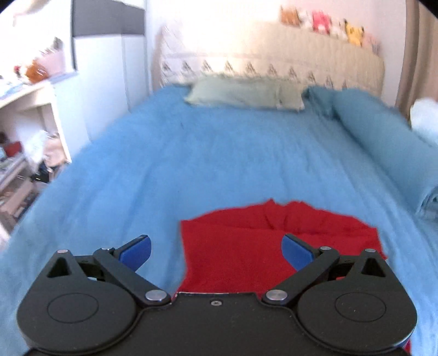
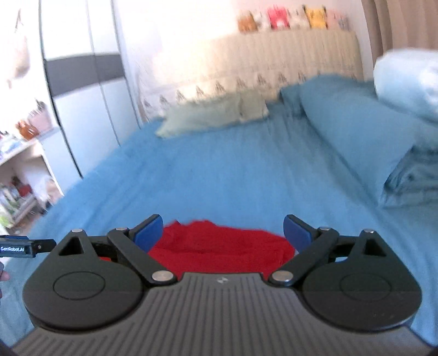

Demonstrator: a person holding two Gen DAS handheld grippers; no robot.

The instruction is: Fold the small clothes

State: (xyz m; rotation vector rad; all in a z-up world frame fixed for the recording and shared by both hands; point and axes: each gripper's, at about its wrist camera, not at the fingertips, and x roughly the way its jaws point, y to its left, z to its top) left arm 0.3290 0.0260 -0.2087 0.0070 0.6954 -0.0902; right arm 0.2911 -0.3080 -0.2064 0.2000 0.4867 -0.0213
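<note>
A red knitted-looking small garment [image 1: 246, 246] lies rumpled on the bed's blue fitted sheet [image 1: 191, 164], near the foot end and close beneath both tools. The left gripper [image 1: 216, 250] stands with jaws wide apart and nothing between them; its blue-padded fingers [image 1: 137, 252] sit above the cloth's left edge, contact not determinable. The right gripper [image 2: 223, 234] likewise has jaws spread wide, empty, framing the garment's far edge. At the head of the bed rest a pale green rectangular pillow [image 1: 246, 94] and a long blue bolster pillow [image 1: 383, 142] along the right side. Small plush toys [image 1: 323, 22] line the cream padded headboard [image 1: 273, 57]. Both views are motion-blurred.
</note>
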